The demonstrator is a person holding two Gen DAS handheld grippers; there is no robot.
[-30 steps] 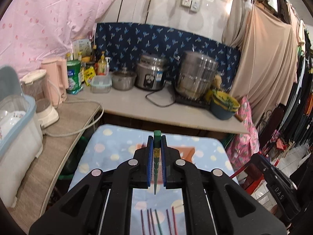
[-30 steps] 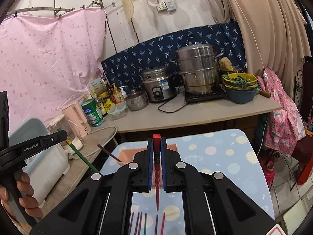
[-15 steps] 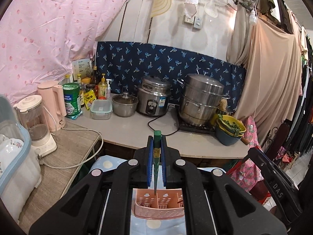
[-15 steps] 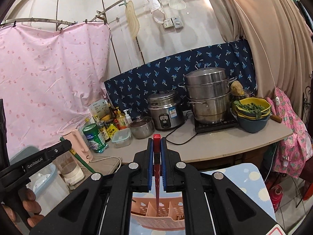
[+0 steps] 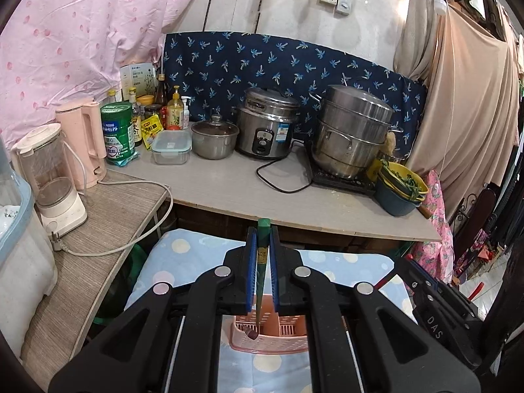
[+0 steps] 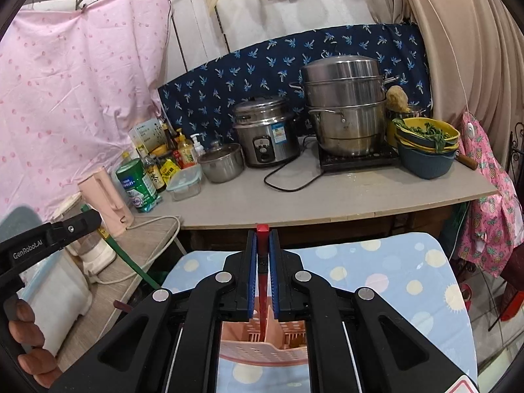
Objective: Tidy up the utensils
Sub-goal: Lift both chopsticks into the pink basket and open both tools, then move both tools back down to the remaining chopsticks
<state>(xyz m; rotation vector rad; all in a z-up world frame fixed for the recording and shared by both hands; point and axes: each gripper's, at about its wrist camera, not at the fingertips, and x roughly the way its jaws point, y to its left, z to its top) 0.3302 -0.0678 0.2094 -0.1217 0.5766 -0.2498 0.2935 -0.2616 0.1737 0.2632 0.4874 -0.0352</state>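
Left tool clamps green chopstick, right tool red chopstick; tips over pink basket; one dark chopstick inside; neither released.

A desk covered in a light blue cloth with pale dots carries a pink slotted utensil basket, which stands directly on the cloth.

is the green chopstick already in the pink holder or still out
Still out. The green chopstick is clamped between the left gripper fingers, its tip hanging just above the pink holder.
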